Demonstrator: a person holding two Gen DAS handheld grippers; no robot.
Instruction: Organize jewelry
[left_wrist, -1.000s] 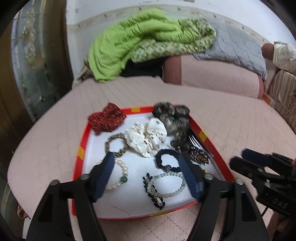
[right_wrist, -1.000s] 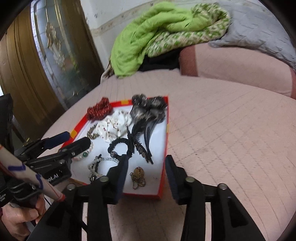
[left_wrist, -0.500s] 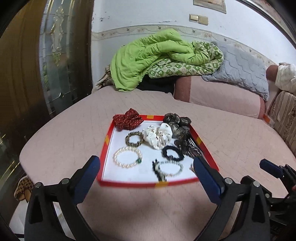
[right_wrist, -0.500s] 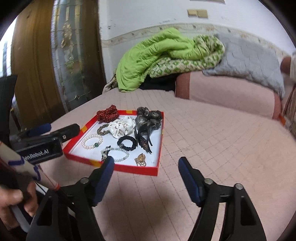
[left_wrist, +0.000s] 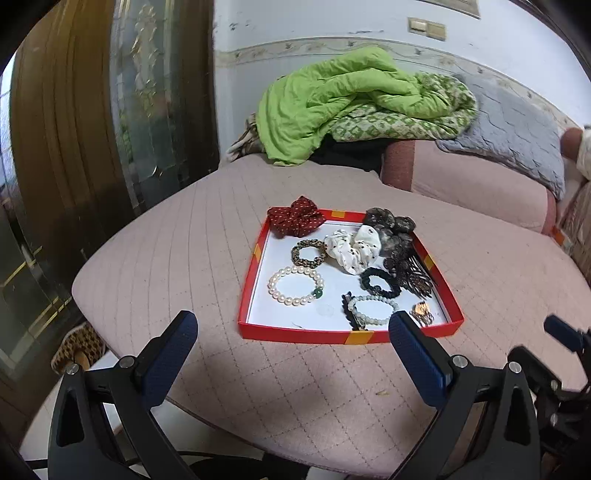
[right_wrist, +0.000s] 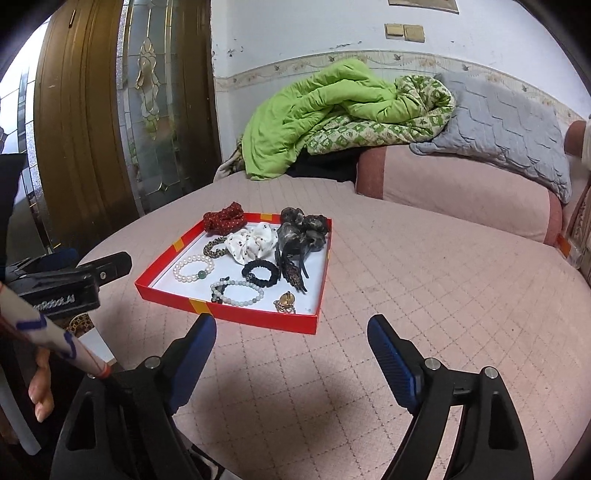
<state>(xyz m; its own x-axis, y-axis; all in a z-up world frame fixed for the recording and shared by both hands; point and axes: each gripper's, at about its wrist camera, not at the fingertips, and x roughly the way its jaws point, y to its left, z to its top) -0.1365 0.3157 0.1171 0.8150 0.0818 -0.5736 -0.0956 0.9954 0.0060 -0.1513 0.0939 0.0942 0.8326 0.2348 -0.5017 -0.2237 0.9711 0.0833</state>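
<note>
Jewelry lies in a red tray (left_wrist: 347, 336) with a white floor, and the tray sits on a pink quilted bed (left_wrist: 177, 258) — we see it from both wrist views. Inside we find a pearl bracelet (left_wrist: 295, 285) with one green bead, a pale bead bracelet (left_wrist: 373, 309) beside it, a black scrunchie (left_wrist: 380, 282), a white dotted scrunchie (left_wrist: 352, 248), a leopard hair tie (left_wrist: 308, 253) and a red dotted scrunchie (left_wrist: 295, 220) that rests on the far rim. A small gold piece (right_wrist: 285, 302) lies in the near right corner.

We hold the left gripper (left_wrist: 291, 338) above the bed, short of the tray; its fingers are spread wide with nothing between them. The right gripper (right_wrist: 291, 334) hovers in the same way — its fingers are opening, and only bare bed shows between them. At the bed's far end lie a green quilt (right_wrist: 314, 110) and a grey pillow (right_wrist: 509, 122).
</note>
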